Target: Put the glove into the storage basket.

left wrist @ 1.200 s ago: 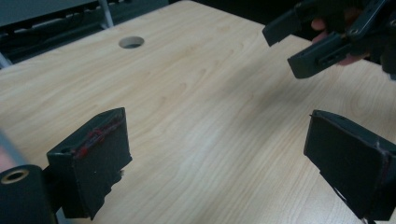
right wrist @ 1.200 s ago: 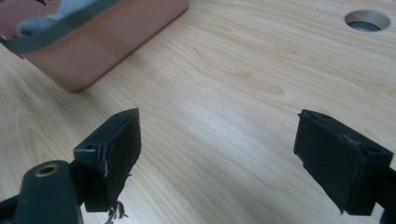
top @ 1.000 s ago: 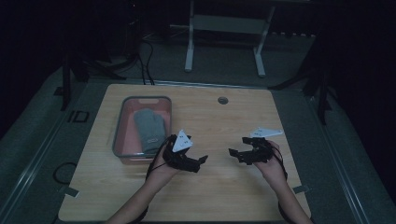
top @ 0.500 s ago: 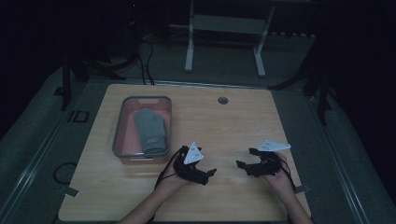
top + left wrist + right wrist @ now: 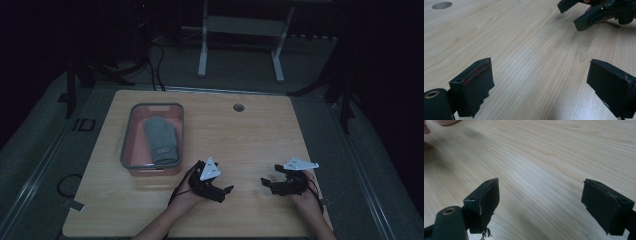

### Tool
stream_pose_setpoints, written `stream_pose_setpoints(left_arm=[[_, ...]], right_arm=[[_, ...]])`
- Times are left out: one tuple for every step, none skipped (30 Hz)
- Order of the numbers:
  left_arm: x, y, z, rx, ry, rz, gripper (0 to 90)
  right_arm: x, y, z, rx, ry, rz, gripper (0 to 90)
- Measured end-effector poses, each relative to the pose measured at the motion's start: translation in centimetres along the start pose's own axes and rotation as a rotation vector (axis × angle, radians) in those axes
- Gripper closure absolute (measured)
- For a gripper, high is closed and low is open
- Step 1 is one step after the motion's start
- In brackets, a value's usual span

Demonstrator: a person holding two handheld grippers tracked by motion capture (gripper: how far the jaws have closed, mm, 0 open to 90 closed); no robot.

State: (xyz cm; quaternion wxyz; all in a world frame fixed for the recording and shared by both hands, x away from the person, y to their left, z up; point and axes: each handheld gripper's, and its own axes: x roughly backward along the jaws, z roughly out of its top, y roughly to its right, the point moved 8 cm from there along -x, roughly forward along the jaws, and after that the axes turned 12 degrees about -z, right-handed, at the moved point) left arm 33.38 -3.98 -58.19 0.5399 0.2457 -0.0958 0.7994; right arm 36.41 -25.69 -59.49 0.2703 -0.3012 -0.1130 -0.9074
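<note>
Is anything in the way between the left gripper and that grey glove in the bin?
Only the bin's near wall. The glove lies inside the bin, and the left gripper sits on the table just in front of it, open and pointing towards the right gripper. It would have to go over the wall.

High view looks down from above the near edge, whole table (image 5: 250,130) in frame. Both gripper views sit low, close, skimming the same bare wood.

Black two-jaw claws (image 5: 227,190), grey triangular plates (image 5: 209,169), trailing black cables (image 5: 176,192)
</note>
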Motion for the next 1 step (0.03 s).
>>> stream_pose_setpoints(left_arm=[[-0.02, -0.02, -0.06, -0.002, -0.004, 0.003, 7.1]], right_arm=[[-0.01, 0.01, -0.03, 0.000, -0.002, 0.004, 14.7]])
